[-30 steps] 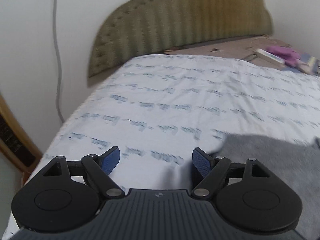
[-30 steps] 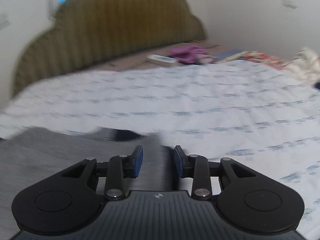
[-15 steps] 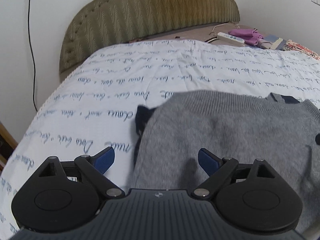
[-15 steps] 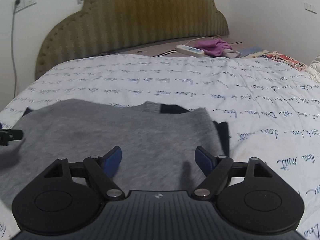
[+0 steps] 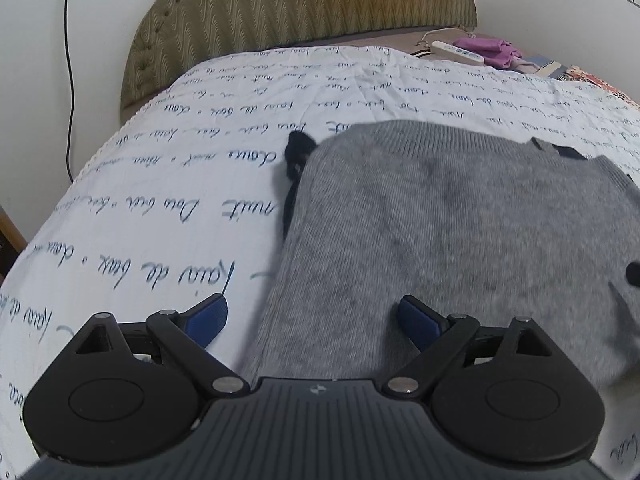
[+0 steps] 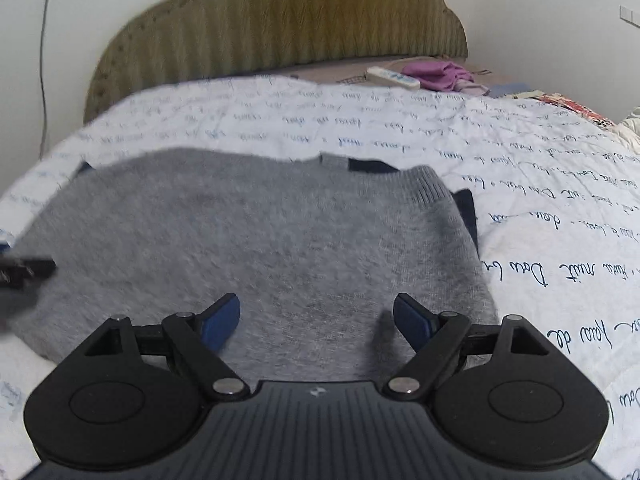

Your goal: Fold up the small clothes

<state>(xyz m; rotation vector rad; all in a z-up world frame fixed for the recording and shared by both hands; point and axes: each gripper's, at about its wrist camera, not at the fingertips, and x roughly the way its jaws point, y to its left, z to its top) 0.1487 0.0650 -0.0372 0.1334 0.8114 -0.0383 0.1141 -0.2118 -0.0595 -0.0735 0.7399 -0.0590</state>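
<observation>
A grey knit sweater point(image 5: 452, 224) with dark navy trim lies flat on the white bedspread point(image 5: 168, 168); it also shows in the right wrist view point(image 6: 260, 240). My left gripper point(image 5: 312, 320) is open and empty, over the sweater's left edge near its front. My right gripper point(image 6: 316, 320) is open and empty, over the sweater's right front part. A dark piece of the left gripper point(image 6: 24, 270) shows at the left edge of the right wrist view. A dark tip of the right gripper point(image 5: 633, 273) shows at the right edge of the left wrist view.
An olive padded headboard point(image 5: 304, 4) stands at the far end against a white wall. A white remote point(image 5: 458, 52) and a purple cloth point(image 5: 490, 50) lie at the far right. A black cable point(image 5: 70, 60) hangs down the left wall. The bed's left edge point(image 5: 48, 216) is close.
Both grippers have moved in over the sweater and tilted down. The right gripper's jaws have spread from nearly closed to wide open. The sweater now fills more of both views.
</observation>
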